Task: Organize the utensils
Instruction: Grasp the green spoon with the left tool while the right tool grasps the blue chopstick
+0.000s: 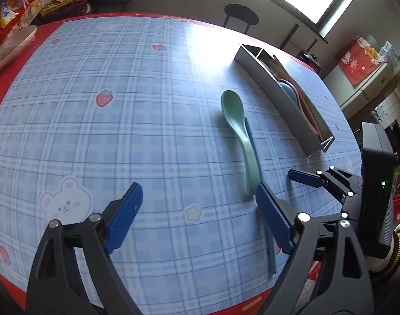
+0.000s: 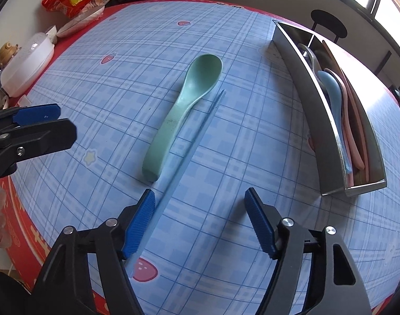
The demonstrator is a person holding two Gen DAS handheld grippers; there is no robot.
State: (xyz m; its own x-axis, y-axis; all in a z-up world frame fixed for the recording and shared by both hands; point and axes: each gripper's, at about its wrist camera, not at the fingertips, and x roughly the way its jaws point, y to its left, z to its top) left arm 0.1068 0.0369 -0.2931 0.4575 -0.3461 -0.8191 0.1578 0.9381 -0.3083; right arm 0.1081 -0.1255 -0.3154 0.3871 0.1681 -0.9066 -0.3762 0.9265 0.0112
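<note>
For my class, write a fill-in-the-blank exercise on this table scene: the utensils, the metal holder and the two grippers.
1. The spoon lying loose on the tablecloth is ____ in colour.
2. Beside it lies a single blue ____.
3. The pink and blue utensils already put away lie in a ____ tray.
4. The left gripper and the right gripper each have jaws that are ____, holding nothing.

Missing words: green; chopstick; metal; open

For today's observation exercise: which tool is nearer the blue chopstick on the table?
Right. The right tool has one finger right beside the blue chopstick. The left tool is close too, its finger alongside it.
</note>
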